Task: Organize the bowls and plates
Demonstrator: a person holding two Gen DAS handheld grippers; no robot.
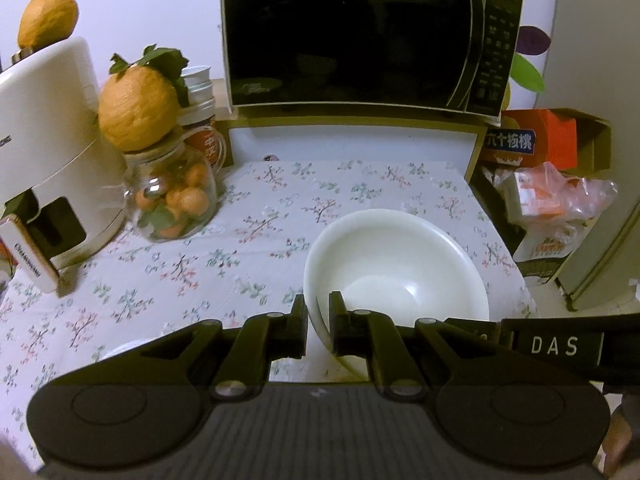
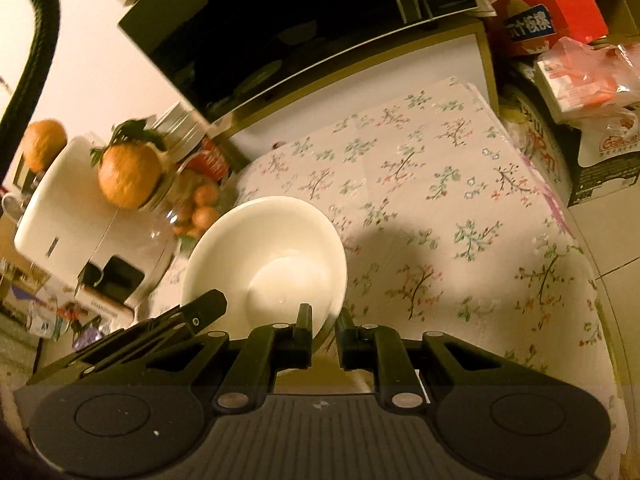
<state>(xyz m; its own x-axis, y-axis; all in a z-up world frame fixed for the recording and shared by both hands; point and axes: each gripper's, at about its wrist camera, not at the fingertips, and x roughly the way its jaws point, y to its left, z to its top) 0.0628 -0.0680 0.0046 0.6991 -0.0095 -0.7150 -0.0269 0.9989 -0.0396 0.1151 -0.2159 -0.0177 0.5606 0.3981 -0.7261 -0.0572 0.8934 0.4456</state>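
A white bowl is held above the floral tablecloth. My left gripper is shut on its near left rim, one finger inside and one outside. In the right wrist view the same white bowl is tilted, and my right gripper is shut on its right rim. The other gripper shows at the bowl's left edge there. Part of another white dish peeks out beside my left gripper's body.
A black microwave stands on a shelf at the back. A white appliance and a glass jar of small oranges topped with a large orange stand at the left. Boxes and bags lie right of the table.
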